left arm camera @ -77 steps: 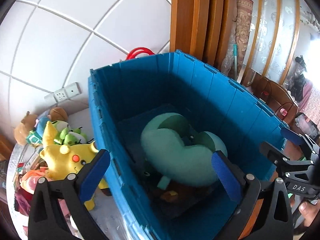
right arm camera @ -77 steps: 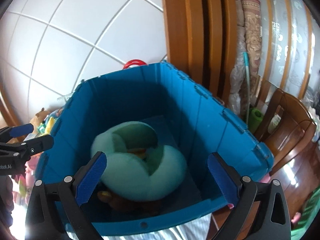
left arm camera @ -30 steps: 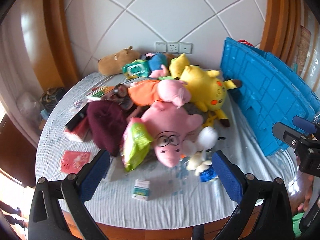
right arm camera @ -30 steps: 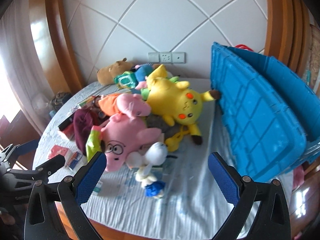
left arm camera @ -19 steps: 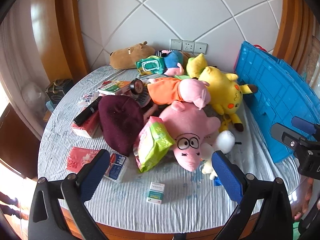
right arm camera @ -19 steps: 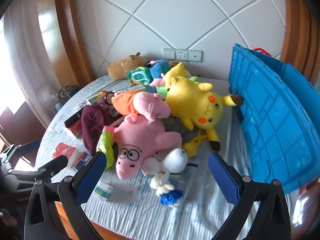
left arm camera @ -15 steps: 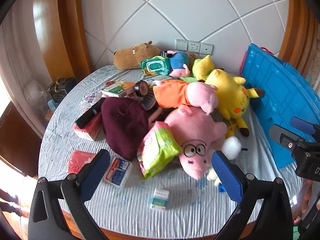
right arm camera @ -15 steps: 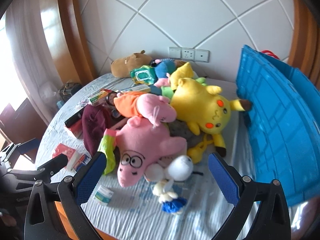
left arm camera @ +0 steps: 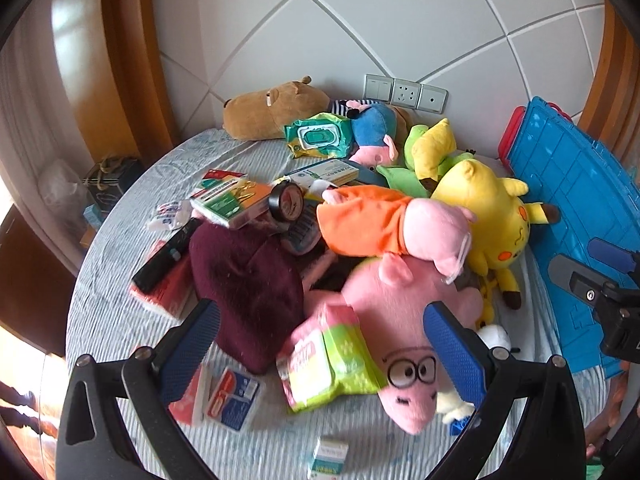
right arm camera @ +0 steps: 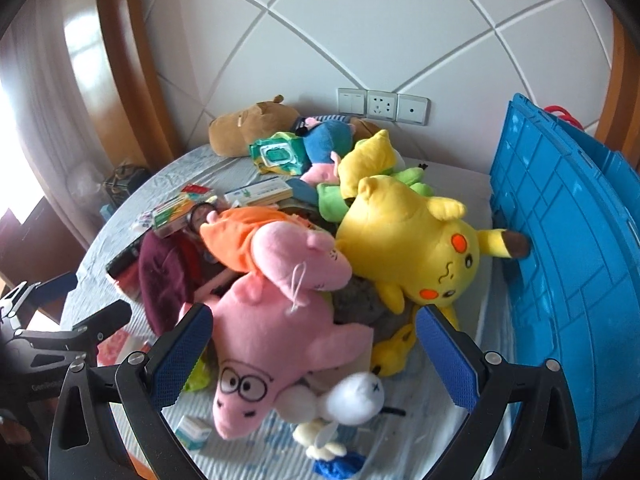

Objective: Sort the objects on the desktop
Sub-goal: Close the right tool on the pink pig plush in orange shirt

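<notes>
Since the earlier frames both grippers have swung away from the blue crate's inside and now close in on the toy pile.

Left wrist view: the left gripper (left arm camera: 318,336) hangs wide open and empty above the pink star plush (left arm camera: 404,320), which lies left of the blue crate (left arm camera: 576,216). A wipes pack (left arm camera: 332,364) leans on the plush, so a grab could drag it along.

Right wrist view: the right gripper (right arm camera: 314,344), also spread and empty, frames the same plush. The pig plush (right arm camera: 280,248) lies across it and may tumble.
</notes>
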Demonstrator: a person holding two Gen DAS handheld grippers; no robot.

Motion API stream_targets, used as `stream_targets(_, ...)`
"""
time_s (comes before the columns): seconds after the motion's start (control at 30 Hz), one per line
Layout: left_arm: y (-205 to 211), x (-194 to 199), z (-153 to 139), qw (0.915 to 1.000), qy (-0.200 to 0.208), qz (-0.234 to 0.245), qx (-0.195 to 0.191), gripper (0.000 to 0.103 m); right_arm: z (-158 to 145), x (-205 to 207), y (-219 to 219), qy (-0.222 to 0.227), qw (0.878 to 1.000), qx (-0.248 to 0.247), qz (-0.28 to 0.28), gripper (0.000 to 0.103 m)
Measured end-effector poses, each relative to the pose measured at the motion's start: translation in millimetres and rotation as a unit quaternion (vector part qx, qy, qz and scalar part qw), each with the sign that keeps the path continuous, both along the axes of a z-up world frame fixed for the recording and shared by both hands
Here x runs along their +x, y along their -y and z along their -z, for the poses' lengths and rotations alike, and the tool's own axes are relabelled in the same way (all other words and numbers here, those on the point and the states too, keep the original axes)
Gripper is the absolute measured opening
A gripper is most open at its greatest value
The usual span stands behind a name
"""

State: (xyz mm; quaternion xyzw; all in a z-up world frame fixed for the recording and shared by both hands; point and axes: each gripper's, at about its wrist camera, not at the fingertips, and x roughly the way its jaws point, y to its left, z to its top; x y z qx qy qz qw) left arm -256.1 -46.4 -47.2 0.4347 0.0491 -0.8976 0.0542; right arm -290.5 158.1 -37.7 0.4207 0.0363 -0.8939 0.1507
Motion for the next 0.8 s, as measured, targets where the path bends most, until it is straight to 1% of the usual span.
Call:
stream_targets(0.1, 8, -20, 8, 0.9998, 0.009, 0.018, -0.002, 0.103, 9, -14, 3, 0.008, 1.0, -0.004, 0.021, 0.103)
stream_targets(0.2, 16, -44, 19, 0.9986, 0.02, 0.049, -0.006, 0.103, 22, -27, 8, 0.021, 0.999, -0.007, 0.046, 0.103)
stream_targets(0.33, 23, -75, 35, 0.9946, 0.037, 0.095, -0.019, 0.103, 41, -43, 17, 0.038, 0.996, -0.01, 0.083, 0.103)
stream_targets(0.43, 29, -91, 48, 0.992, 0.045, 0.117, -0.015, 0.103, 54, -49, 22, 0.047, 0.993, -0.016, 0.109, 0.103)
stream_targets(0.53, 33, -108, 60, 0.9905, 0.051, 0.127, -0.008, 0.103, 65, -55, 25, 0.055, 0.99, -0.021, 0.128, 0.103)
stream_targets(0.67, 36, -128, 65, 0.9904, 0.046, 0.13, -0.005, 0.103, 77, -65, 28, 0.063, 0.987, -0.018, 0.144, 0.103)
stream_targets(0.8, 36, -143, 70, 0.9899, 0.046, 0.134, -0.003, 0.103, 88, -73, 33, 0.071, 0.988, -0.017, 0.136, 0.103)
